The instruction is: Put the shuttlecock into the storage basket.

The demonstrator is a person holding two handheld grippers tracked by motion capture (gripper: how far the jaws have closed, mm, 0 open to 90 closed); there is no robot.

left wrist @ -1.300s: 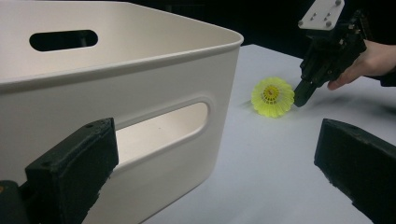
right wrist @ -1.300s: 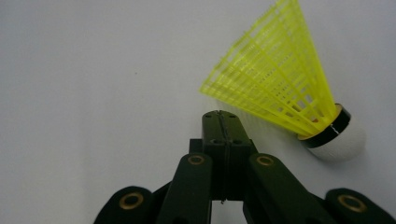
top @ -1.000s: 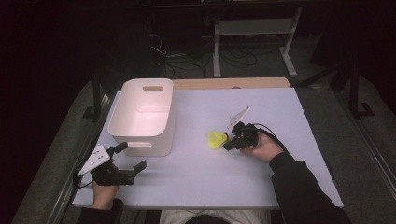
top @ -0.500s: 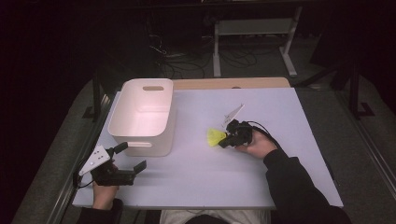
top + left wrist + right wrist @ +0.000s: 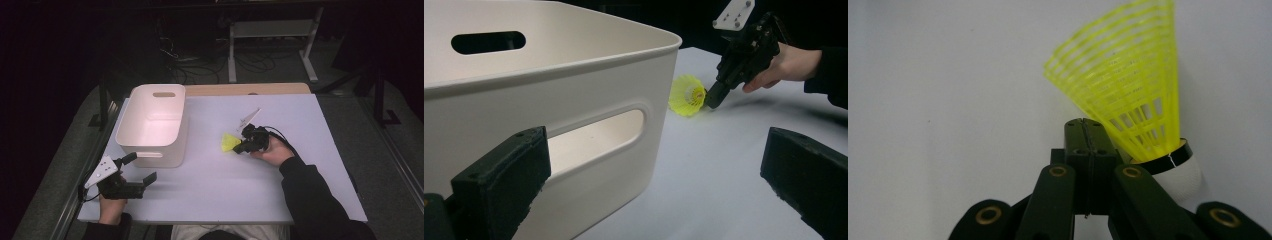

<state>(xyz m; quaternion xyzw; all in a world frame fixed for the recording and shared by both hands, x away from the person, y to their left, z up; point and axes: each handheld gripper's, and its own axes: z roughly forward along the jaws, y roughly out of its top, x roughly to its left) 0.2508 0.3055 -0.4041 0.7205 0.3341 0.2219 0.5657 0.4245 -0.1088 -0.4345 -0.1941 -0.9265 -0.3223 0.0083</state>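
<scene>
1. Though pressed fully together, grips nothing visible: right tool point(image 5: 239, 148), tip just beside the shuttlecock point(image 5: 230, 143).
2. Lies on its side mid-worktop point(image 5: 225, 190), between basket point(image 5: 150, 150) and right tool; far nearer the right hand.
3. Points skirt toward the basket, cork back toward the tool; long axis roughly in line with the jaws, slightly off to their right.
4. Hangs wide open and empty by the basket's near wall: left tool point(image 5: 140, 170).
</scene>
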